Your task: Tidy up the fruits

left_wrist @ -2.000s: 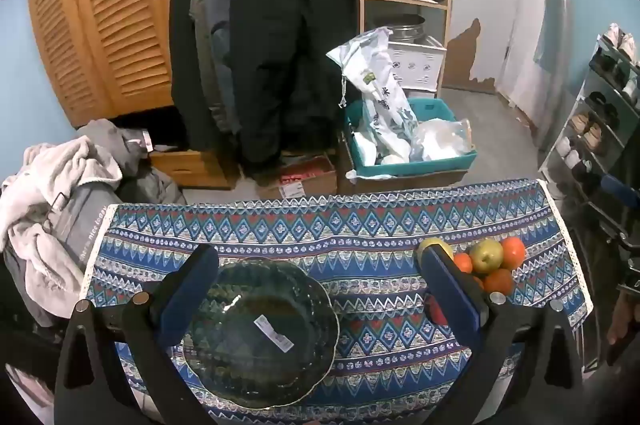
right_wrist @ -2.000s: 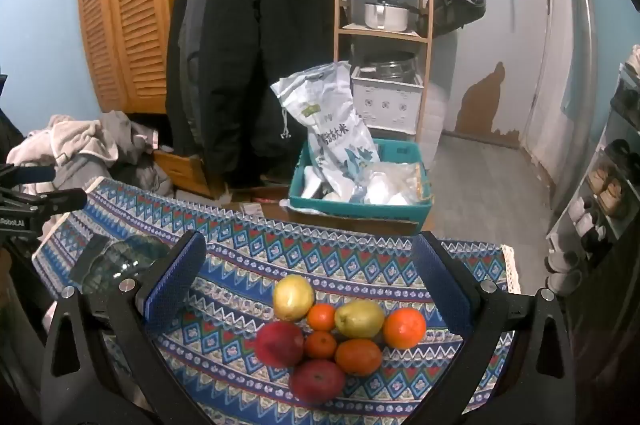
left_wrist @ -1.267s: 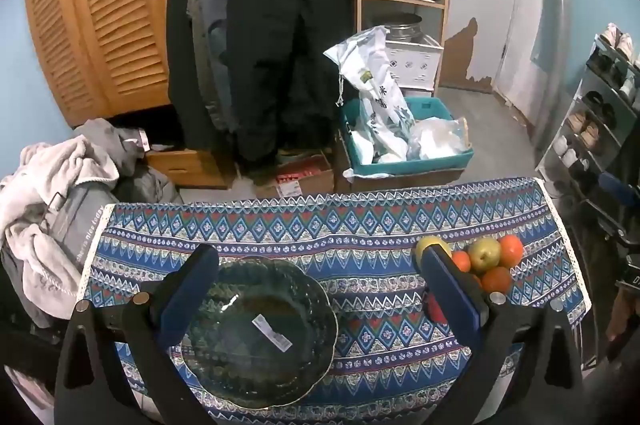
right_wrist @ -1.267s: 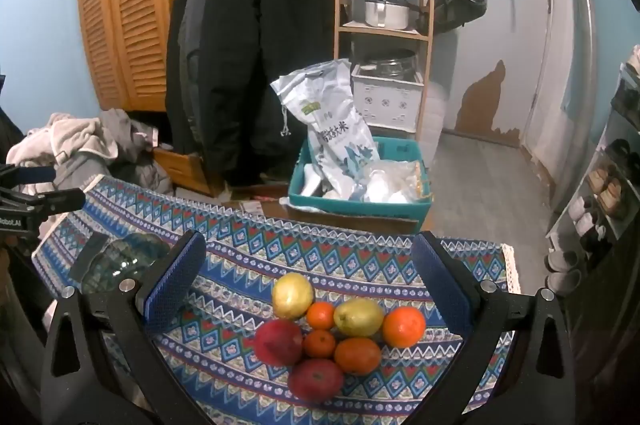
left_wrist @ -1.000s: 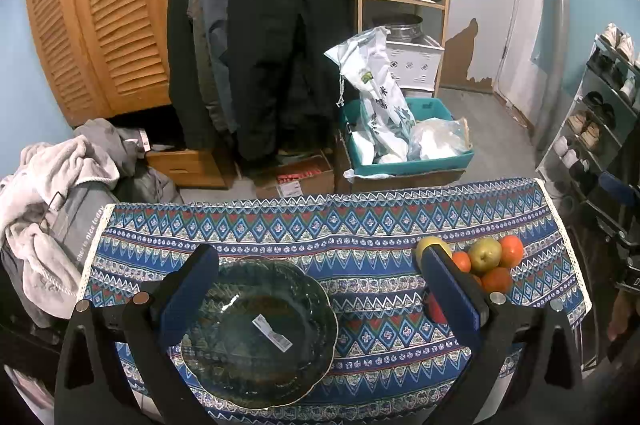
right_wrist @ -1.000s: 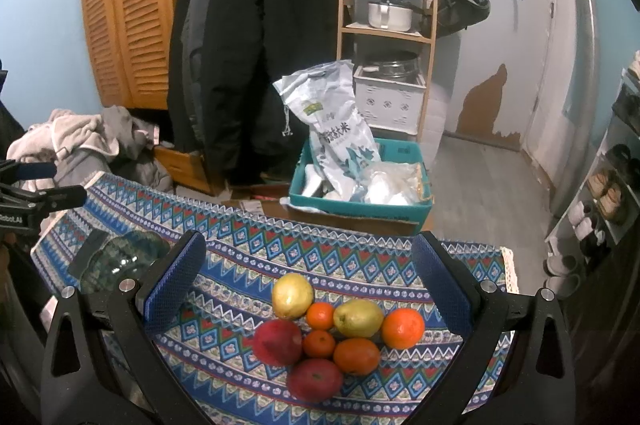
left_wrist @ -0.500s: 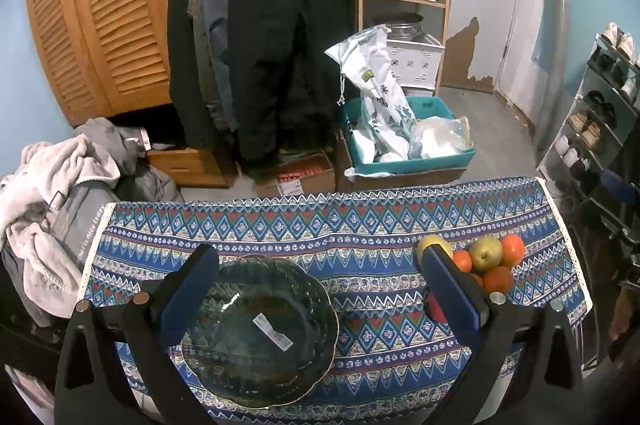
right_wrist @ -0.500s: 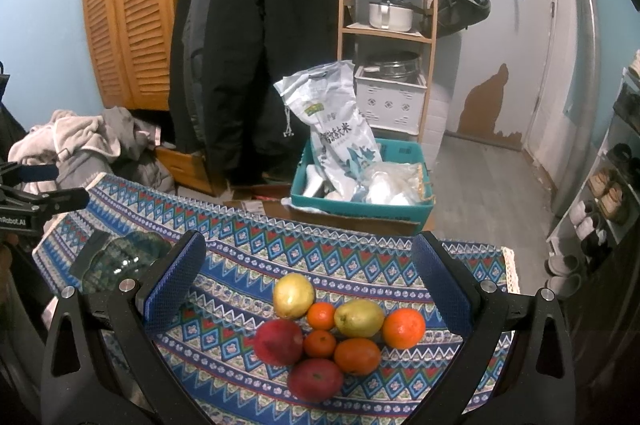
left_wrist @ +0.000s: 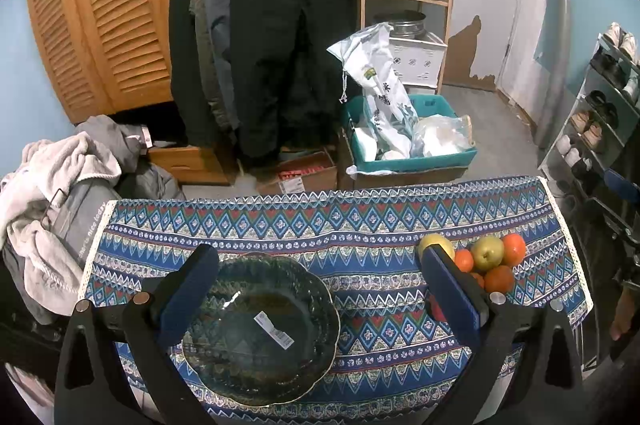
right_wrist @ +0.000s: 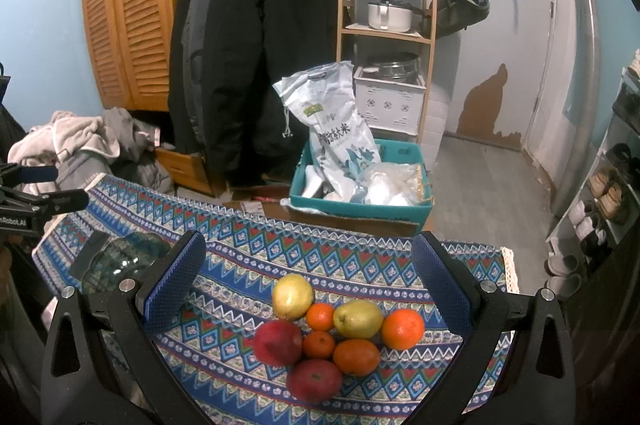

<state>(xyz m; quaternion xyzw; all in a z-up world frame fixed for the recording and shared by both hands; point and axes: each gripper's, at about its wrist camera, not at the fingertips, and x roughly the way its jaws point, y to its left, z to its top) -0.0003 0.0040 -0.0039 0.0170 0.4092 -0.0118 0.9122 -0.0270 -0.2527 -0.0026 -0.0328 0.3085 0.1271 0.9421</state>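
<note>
A cluster of fruit lies on the patterned tablecloth [right_wrist: 248, 249]: two red apples [right_wrist: 278, 341], two yellow-green pears [right_wrist: 357, 318], and several oranges [right_wrist: 402, 329]. My right gripper [right_wrist: 308, 279] is open and empty, held above and around this cluster. A dark glass bowl [left_wrist: 260, 329] with a white sticker sits at the cloth's left part; it is empty. My left gripper [left_wrist: 316, 293] is open and empty above the bowl. The fruit [left_wrist: 486, 259] shows at the right of the left wrist view, partly hidden by a finger. The bowl [right_wrist: 124, 257] shows at the left of the right wrist view.
Beyond the table's far edge stand a teal bin [right_wrist: 360, 201] with a rice bag, hanging black coats [right_wrist: 256, 57], a wooden shelf [right_wrist: 384, 25] and a louvered wardrobe [left_wrist: 100, 25]. A clothes pile [left_wrist: 48, 185] lies left, a shoe rack [left_wrist: 600, 113] right.
Almost nothing has changed. Both grippers stay open and hover in place with only slight drift; the fruit and bowl have not moved.
</note>
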